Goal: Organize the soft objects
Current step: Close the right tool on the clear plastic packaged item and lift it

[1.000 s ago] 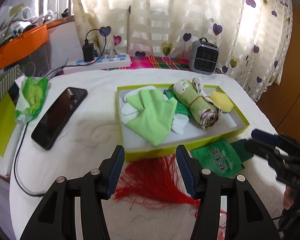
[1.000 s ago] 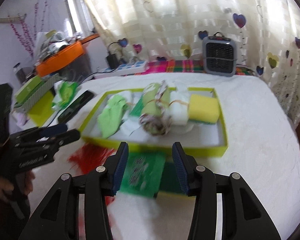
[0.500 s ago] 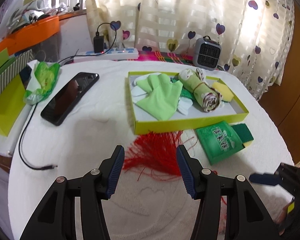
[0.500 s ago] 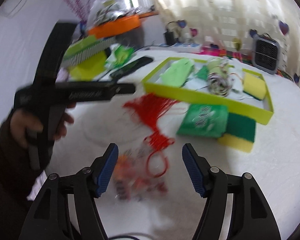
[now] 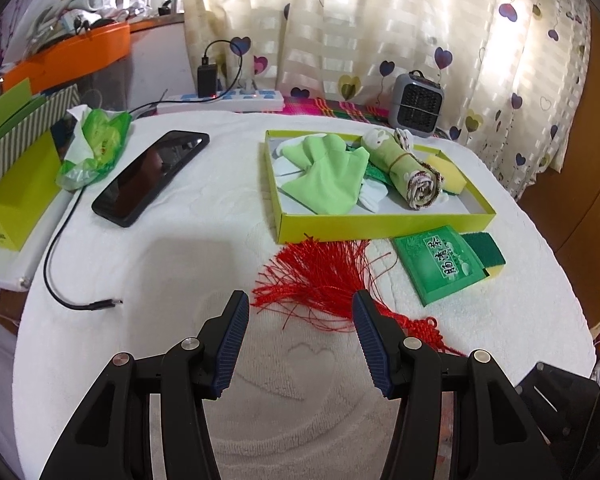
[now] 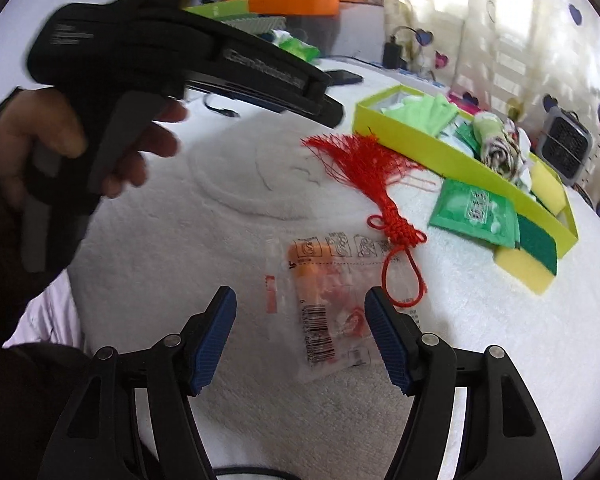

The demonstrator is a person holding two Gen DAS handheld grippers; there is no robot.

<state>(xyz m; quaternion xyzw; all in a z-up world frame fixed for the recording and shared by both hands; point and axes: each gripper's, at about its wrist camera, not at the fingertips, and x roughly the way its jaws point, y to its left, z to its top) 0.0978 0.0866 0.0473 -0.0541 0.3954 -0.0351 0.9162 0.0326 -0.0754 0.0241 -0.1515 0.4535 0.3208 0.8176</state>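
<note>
My left gripper [image 5: 300, 304] is open over the white towel. The fringe of the red tassel [image 5: 320, 276] lies just past its right fingertip. My right gripper [image 6: 300, 300] is open too, low over a clear plastic packet [image 6: 328, 300] with orange contents, which lies between its fingertips untouched. The tassel's [image 6: 364, 168] loop ends beside that packet. The yellow-green box [image 5: 380, 224] holds a green glove [image 5: 328, 176], a rolled cloth [image 5: 404, 168] and a yellow sponge [image 5: 446, 170]. In front of the box lie a green packet [image 5: 440, 264] and a green-and-yellow sponge [image 5: 484, 254].
A phone [image 5: 152, 176], a loose cable [image 5: 80, 300] and a green tissue pack [image 5: 96, 140] lie on the left. A power strip [image 5: 224, 100] and small heater [image 5: 418, 106] stand at the back. A hand [image 6: 60, 140] holds the left gripper high on the left.
My right gripper swung left and down from the green packet to the clear plastic packet, rolled, and its jaws widened. My left gripper drew back from the box, and the tassel now lies ahead of it.
</note>
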